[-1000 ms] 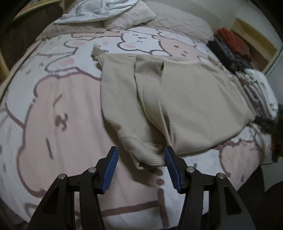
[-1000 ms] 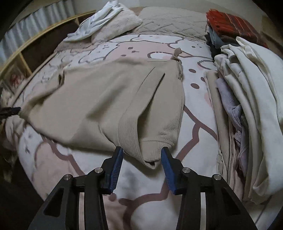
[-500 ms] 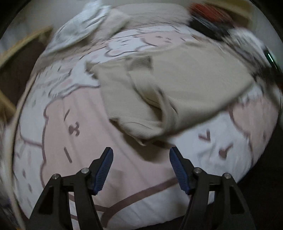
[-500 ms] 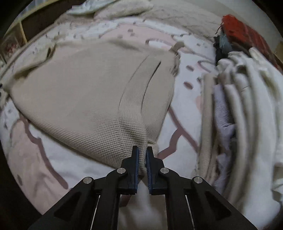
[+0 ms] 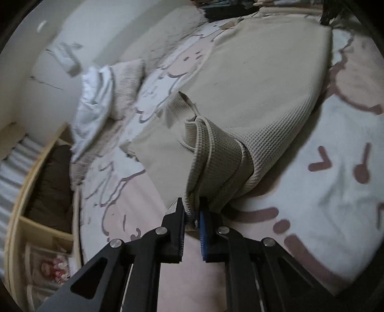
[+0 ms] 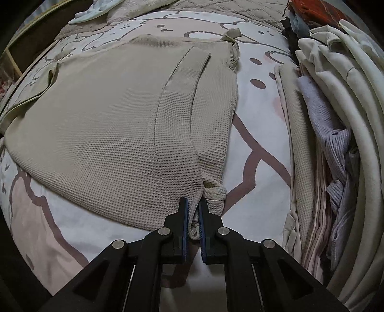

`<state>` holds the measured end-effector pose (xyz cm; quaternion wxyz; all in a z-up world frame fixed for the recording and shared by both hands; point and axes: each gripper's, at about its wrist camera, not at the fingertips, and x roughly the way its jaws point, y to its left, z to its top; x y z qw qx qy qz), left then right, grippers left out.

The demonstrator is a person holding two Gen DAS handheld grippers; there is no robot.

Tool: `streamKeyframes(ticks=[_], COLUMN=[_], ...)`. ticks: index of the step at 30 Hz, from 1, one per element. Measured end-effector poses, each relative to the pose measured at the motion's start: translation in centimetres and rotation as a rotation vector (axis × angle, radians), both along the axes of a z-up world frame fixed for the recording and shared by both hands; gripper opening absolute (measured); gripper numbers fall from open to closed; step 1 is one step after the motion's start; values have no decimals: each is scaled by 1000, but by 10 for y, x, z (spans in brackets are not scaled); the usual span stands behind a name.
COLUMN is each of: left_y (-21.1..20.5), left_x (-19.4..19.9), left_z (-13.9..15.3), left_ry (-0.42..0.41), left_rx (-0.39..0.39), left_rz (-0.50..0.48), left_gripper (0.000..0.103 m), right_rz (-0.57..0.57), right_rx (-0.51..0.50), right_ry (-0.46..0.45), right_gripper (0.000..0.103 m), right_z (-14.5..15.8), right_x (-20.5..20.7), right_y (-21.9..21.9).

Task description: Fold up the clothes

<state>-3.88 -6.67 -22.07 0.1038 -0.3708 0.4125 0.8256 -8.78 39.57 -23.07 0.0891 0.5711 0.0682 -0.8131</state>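
A beige waffle-knit top (image 6: 108, 115) lies spread on the cartoon-print bedsheet (image 6: 254, 134), its sleeves folded in over the body. My right gripper (image 6: 192, 218) is shut on the top's near corner, where body and folded sleeve meet. My left gripper (image 5: 192, 211) is shut on the other near corner of the top (image 5: 264, 96), with the ribbed sleeve cuff (image 5: 206, 134) bunched up just above the jaws and lifted a little off the sheet (image 5: 324, 180).
A pile of folded clothes (image 6: 336, 124) lies along the right of the bed, with red and dark items (image 6: 309, 12) behind it. Pillows and a white cloth (image 5: 96, 100) sit at the head. A wooden shelf (image 5: 31, 192) stands beside the bed.
My left gripper went from open near the corner to shut on it, and its view swung round. My right gripper closed on its corner half a second ago and still holds it.
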Motion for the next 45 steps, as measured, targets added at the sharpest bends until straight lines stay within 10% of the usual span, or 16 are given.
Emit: streamKeyframes(ticks=[14,16,20,27,31,38,45], left_y=[-119,-108,-46,65,82,-15,-78], left_x=[-66,-78,-100,-151,-176,-230,-239], left_z=[26,48,90,67,23,15,75], left_ry=[-466,-430,-390,-584,-562,-389,-240], left_rx=[157,262,520,854,756,548,725], left_rz=[332,328,230,129,199,452,550], left_gripper=[13,14,50,49,49,45,45], right_rz=[-12,-17,-21,-42,-46,-66,-50], right_rx=[-29,-32,-29,-37,-42,-73,16], right_ry=[-24,-21,-19,-5,-1,1,49], right_gripper=[8,8,8,8,8,8,8], right_z=[-3,-3,-3,-5,-5,-7,36], right_x=[-11,-11,-11,-15,-15,-18,-7], right_y=[0,0,0,-3,-4,-1,-12])
